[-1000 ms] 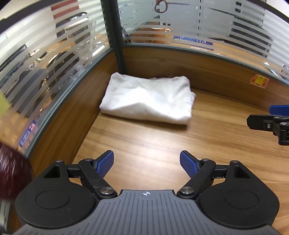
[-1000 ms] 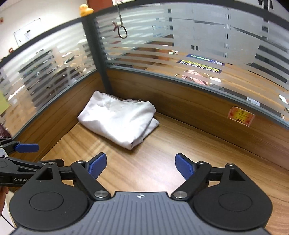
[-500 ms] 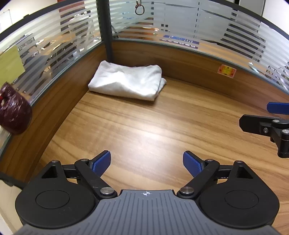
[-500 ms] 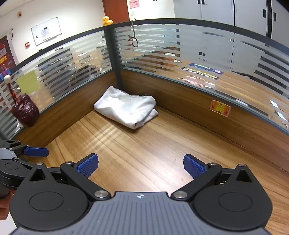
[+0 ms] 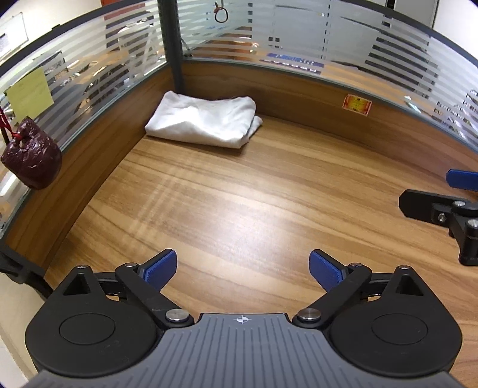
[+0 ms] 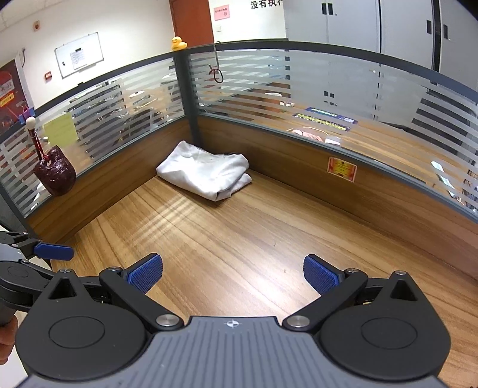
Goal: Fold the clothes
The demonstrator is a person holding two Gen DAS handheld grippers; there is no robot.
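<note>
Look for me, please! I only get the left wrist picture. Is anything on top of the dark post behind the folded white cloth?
Observer: Yes, a yellow rubber duck sits on top of that post.
Operator: Funny! Are the right tongs holding anything? I see just their edge.
Observer: No. They stand open, with only bare desk between them.
Operator: What's on the wall back there?
Observer: A whiteboard hangs on it, left of the duck.

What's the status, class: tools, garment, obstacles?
Left tool opening, right tool open, both empty. White garment folded in desk corner. Nothing between.
</note>
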